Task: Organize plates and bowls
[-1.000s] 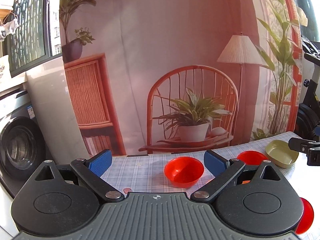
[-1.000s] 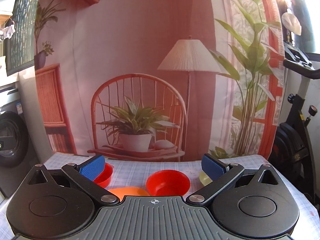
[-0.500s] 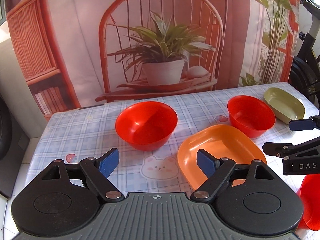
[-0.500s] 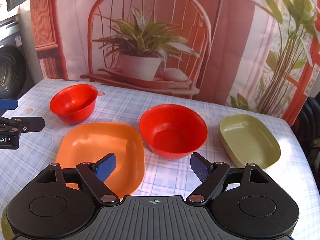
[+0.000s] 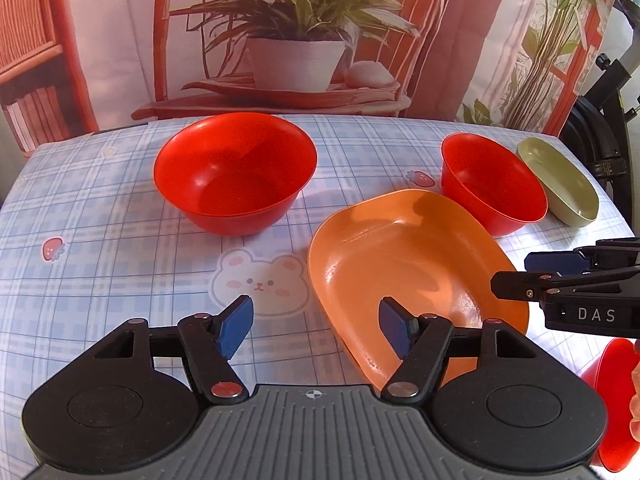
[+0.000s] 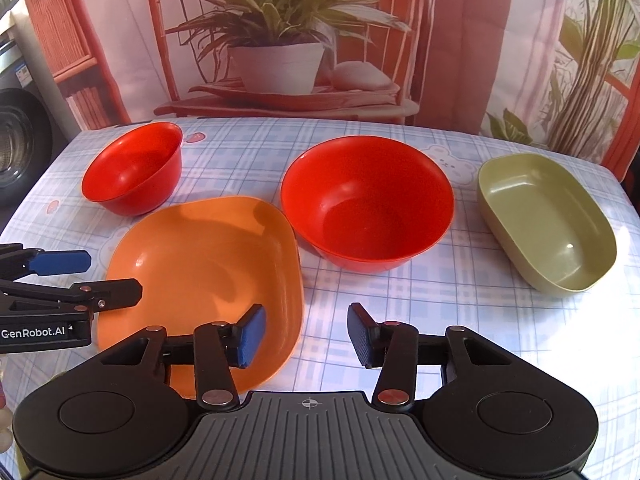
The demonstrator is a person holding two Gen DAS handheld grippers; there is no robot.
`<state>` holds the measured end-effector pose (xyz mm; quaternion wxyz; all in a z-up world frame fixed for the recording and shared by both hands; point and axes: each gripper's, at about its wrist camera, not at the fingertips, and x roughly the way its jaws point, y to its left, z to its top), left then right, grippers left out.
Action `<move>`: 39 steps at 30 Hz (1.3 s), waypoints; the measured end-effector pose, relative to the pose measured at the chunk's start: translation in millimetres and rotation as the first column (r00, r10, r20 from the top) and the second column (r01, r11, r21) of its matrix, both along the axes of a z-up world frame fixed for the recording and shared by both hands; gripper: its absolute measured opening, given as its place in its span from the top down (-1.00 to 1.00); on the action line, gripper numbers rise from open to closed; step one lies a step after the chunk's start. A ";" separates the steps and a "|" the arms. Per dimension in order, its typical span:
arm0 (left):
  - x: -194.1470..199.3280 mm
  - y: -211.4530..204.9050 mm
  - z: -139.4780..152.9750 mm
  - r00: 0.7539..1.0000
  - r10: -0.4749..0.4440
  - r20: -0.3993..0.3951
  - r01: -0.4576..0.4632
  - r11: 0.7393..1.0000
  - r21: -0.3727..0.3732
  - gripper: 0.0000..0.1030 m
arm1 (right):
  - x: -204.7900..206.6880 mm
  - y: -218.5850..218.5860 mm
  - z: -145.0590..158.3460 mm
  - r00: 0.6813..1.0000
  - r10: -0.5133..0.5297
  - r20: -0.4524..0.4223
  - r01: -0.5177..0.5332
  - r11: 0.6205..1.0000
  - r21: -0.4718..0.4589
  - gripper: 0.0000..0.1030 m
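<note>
Task looks barely begun, by my read: nothing stacked or grouped yet. On the bench (image 6: pixel 400 300) w/ its checked cloth, all dishes sit apart. Orange plate (image 6: pixel 208 268) is nearest, between both claws. Big red bowl (image 6: pixel 366 204) sits just beside its right edge; can't tell if rims touch. Small red bowl (image 6: pixel 134 172) is further back on the left, green dish (image 6: pixel 548 220) off to the right, well apart. Another red piece (image 5: pixel 612 404) shows at the left cam's edge, cut off, so unclear what it is.

Left claw (image 5: pixel 316 328) is closing, one pad over the plate's rim, gripping nothing. Right claw (image 6: pixel 304 334) is closing too, plate's near-right rim between its pads, no contact visible.

Left to do: prob. nest the red bowls, stack plate and dish.
</note>
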<state>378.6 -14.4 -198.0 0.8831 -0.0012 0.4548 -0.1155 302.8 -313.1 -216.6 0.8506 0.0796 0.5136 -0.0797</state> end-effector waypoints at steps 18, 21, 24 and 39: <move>-12.0 -0.1 9.9 0.999 -0.046 0.010 0.047 0.997 -0.057 0.66 | -7.1 6.5 13.2 1.000 -0.029 0.008 0.029 0.999 0.021 0.87; -16.6 2.3 21.9 0.998 -0.050 0.031 0.051 0.998 -0.048 0.66 | -13.4 11.3 25.5 0.999 -0.033 0.038 0.032 0.999 0.031 0.86; -25.6 5.3 34.4 0.997 -0.052 0.059 0.054 0.998 -0.036 0.66 | -22.4 17.8 37.0 0.997 -0.037 0.064 0.035 0.999 0.041 0.85; -82.9 25.4 64.1 0.986 -0.128 0.105 0.128 0.992 0.004 0.65 | -107.5 71.5 63.1 0.989 -0.047 0.142 0.023 0.986 0.167 0.77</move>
